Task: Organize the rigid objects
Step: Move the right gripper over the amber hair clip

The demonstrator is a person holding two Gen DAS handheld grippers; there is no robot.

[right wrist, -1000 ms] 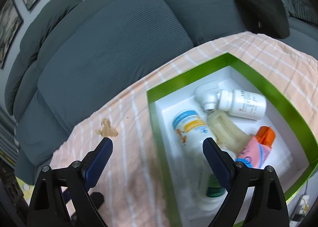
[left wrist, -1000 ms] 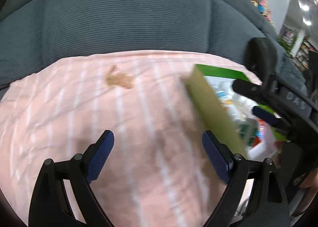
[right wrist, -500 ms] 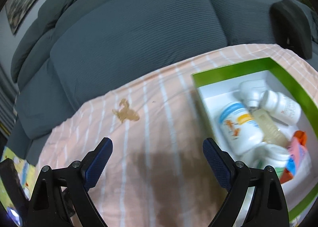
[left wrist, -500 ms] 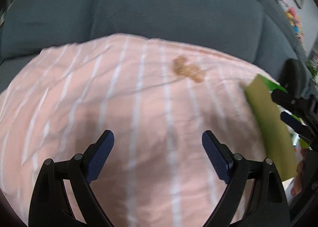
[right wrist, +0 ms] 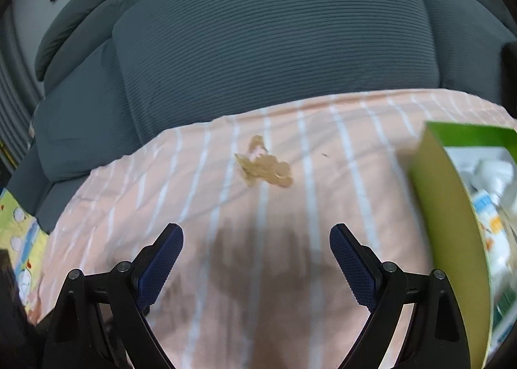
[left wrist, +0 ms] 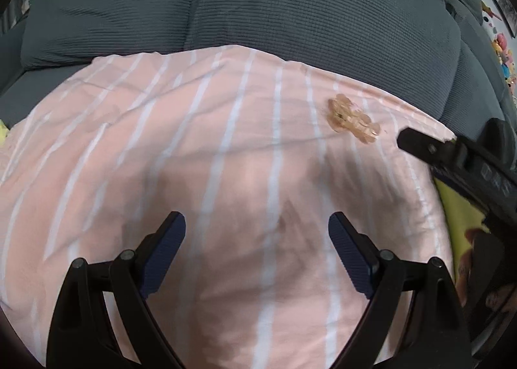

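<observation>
Left gripper (left wrist: 257,251): fingers spread wide, nothing between them, poised over bare pink striped cloth (left wrist: 194,175) draped over the seat of a grey corduroy sofa (left wrist: 290,7). No object lies within its span. Further right on the cloth, near the sofa back, lies the one loose item in sight: a small translucent amber hair claw clip (left wrist: 352,120), flat on the fabric, apart from both grippers and outside the box. Right gripper (right wrist: 257,252): fingers likewise spread wide and empty; the clip (right wrist: 263,168) sits ahead of it, slightly left of its centre line, not touched. At the far right stands the green-walled box (right wrist: 449,207) with a white interior, resting on the cloth; blurred bottles or tubes (right wrist: 491,204) lie inside, their number and kind not readable. Assessment: the task appears largely complete, since the box already holds several items and only the clip is seen outside it; whether more strays lie beyond the views cannot be told. Remaining work, by judgement: bring one gripper over the clip, close on its body, carry it to the box and release it there. Risk noted: the clip is low and slick-looking on soft fabric, so the fingers may pinch cloth along with it.
</observation>
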